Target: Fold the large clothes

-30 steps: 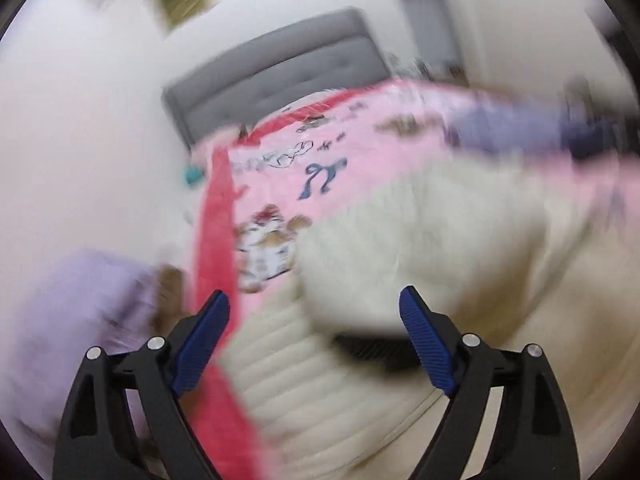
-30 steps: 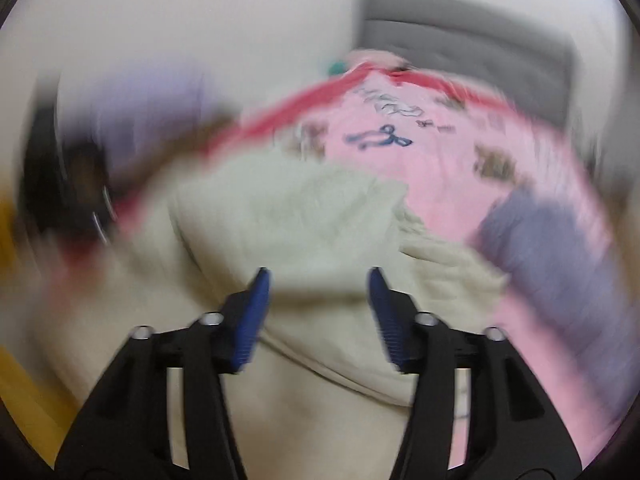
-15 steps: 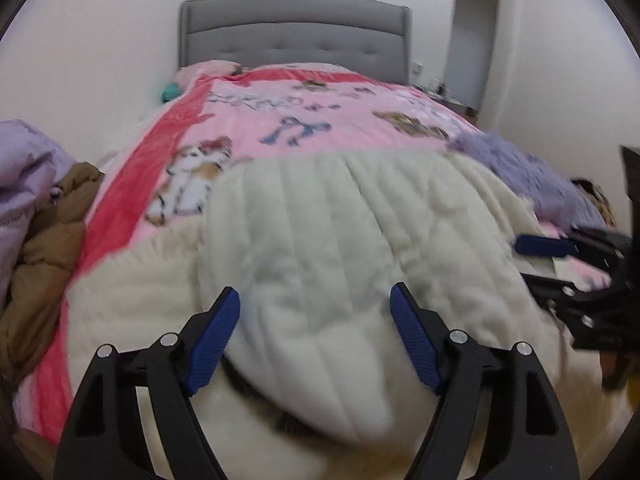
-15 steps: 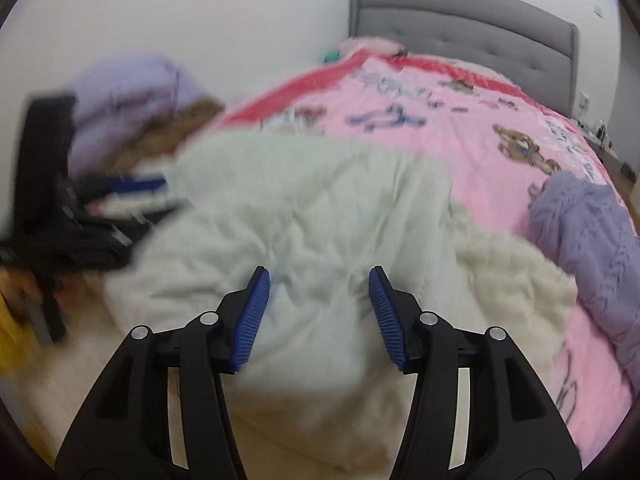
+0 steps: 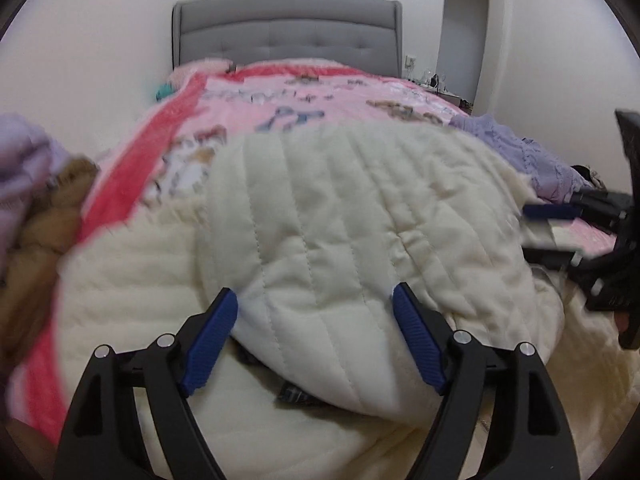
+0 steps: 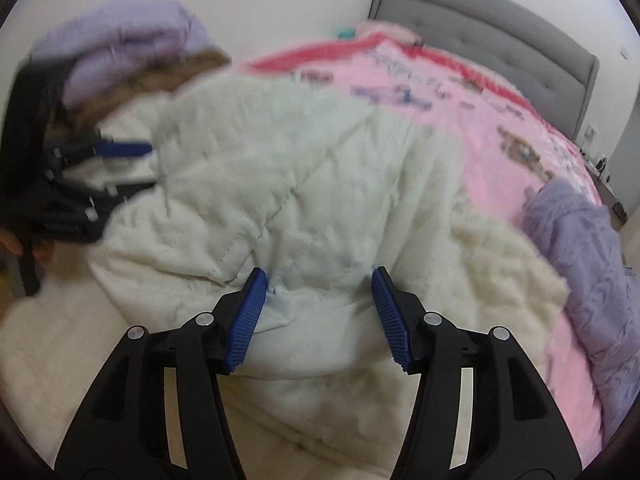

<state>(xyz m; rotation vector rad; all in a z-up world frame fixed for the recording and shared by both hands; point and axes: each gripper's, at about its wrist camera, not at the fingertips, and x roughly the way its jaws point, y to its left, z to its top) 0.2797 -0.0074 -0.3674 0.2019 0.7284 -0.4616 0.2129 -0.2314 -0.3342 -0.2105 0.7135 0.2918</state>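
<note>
A large cream quilted coat (image 5: 352,216) lies heaped on the near end of the bed; it also shows in the right wrist view (image 6: 288,184). My left gripper (image 5: 316,312) is open, its blue pads on either side of a bulging fold of the coat, gripping nothing. My right gripper (image 6: 318,296) is open too, its jaws astride another fold. Each gripper shows in the other's view: the right gripper (image 5: 552,232) at the coat's right edge, the left gripper (image 6: 116,168) at its left edge.
The coat lies on a pink cartoon-print blanket (image 5: 304,100) with a red border, before a grey headboard (image 5: 288,28). A lilac knit garment (image 6: 592,248) lies on the right. A lilac and brown clothes pile (image 5: 32,200) sits on the left.
Both views have steadied after a fast swing. Both grippers have moved closer to the coat and stayed open; the coat now fills more of each view.
</note>
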